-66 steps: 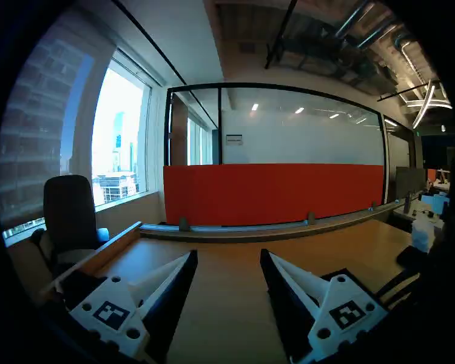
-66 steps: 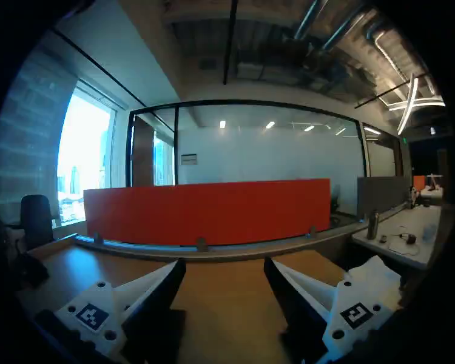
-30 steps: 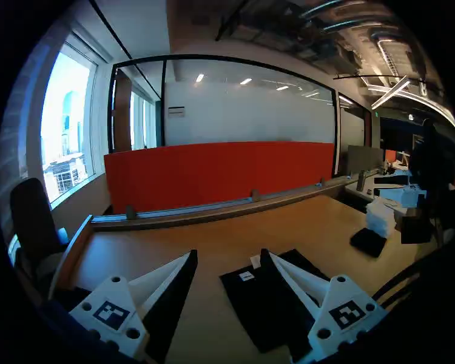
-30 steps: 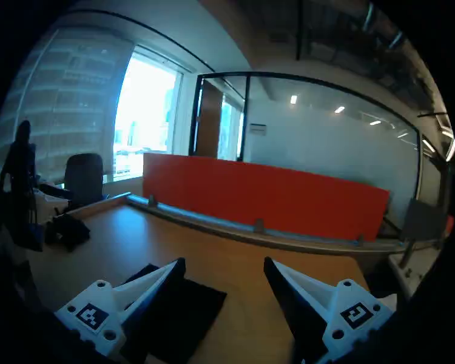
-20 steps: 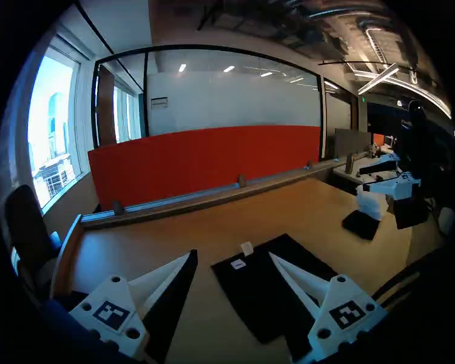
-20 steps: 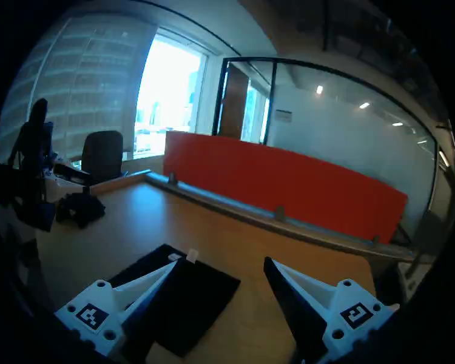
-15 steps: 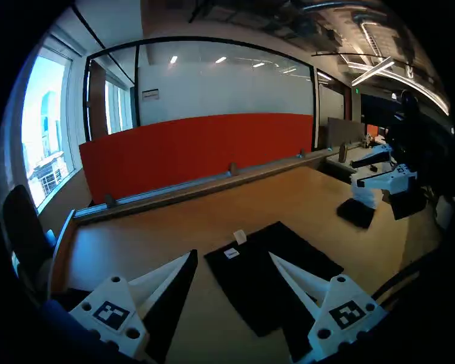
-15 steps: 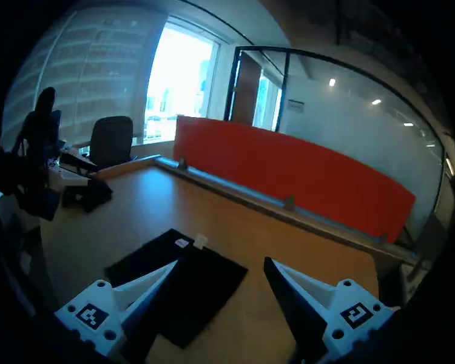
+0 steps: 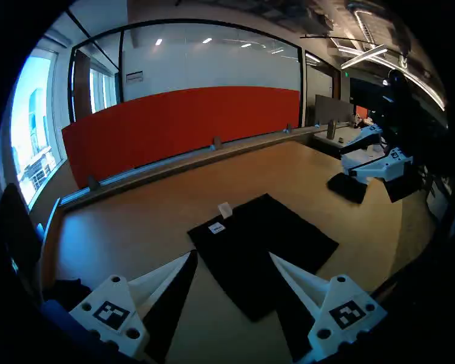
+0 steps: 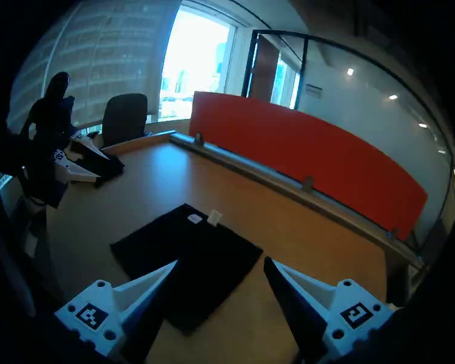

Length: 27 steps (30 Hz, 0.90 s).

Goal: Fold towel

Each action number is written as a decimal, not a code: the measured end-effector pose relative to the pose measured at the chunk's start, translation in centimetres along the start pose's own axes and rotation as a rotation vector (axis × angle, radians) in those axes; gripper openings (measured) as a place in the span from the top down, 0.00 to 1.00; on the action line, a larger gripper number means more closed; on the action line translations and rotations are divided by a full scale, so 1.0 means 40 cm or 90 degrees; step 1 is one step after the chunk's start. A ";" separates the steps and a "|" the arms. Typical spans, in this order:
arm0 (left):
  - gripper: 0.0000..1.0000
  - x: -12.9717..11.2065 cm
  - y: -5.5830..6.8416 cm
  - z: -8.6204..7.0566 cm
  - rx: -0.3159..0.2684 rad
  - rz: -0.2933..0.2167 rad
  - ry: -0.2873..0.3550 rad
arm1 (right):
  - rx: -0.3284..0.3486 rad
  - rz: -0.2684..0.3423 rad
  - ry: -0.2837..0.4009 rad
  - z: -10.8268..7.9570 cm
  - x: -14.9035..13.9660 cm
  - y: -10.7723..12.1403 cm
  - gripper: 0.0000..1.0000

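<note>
Black towel [image 9: 261, 239] is lying spread flat on the wooden table [image 9: 167, 200]. No fold is started as far as I can judge, so the whole job is waiting. Left gripper [image 9: 232, 255] is hovering over the near edge, fingers wide apart and gripping nothing. The towel is sitting just ahead of and between its fingertips, one corner running under the finger on the right of its view. Right gripper [image 10: 220, 261] is doing likewise, fingers spread wide and empty, with the towel lying ahead and somewhat toward its left-hand finger. Two small white tags [image 9: 225, 210] are showing at the towel's far edge, beyond both sets of fingertips. Left gripper view is taking in the right gripper from afar, off past its right-hand finger, above a dark bundle [image 9: 347, 187] on the table. Right gripper view is offering the bright window [image 10: 194, 67], an office chair [image 10: 124, 118], and the left gripper far beyond its left-hand finger.
</note>
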State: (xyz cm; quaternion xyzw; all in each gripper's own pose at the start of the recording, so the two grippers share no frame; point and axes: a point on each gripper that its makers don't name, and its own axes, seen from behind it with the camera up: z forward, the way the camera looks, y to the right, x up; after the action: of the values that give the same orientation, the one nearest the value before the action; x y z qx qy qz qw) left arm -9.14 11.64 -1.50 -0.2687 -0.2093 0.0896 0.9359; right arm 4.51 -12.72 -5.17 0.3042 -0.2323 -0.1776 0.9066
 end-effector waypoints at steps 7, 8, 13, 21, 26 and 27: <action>0.24 -0.073 0.022 0.035 -0.014 0.000 -0.033 | 0.011 -0.007 -0.028 0.027 -0.067 -0.026 0.00; 0.24 -0.084 0.026 0.040 -0.017 -0.001 -0.039 | 0.013 -0.009 -0.033 0.032 -0.077 -0.031 0.00; 0.24 -0.138 0.040 0.067 -0.027 -0.002 -0.064 | 0.025 -0.012 -0.053 0.053 -0.121 -0.052 0.00; 0.24 -0.221 0.052 0.103 -0.038 0.008 -0.107 | 0.042 -0.001 -0.084 0.092 -0.198 -0.083 0.00; 0.24 -0.277 0.056 0.124 -0.041 0.009 -0.137 | 0.050 -0.004 -0.118 0.120 -0.270 -0.101 0.00; 0.24 -0.287 0.057 0.128 -0.042 0.009 -0.141 | 0.053 -0.005 -0.124 0.124 -0.283 -0.105 0.00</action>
State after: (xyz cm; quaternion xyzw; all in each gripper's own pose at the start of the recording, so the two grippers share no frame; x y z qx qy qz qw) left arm -21.80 12.74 -2.75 -0.2895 -0.3127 0.1184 0.8969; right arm -8.26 -12.97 -7.86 0.3235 -0.3255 -0.2001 0.8657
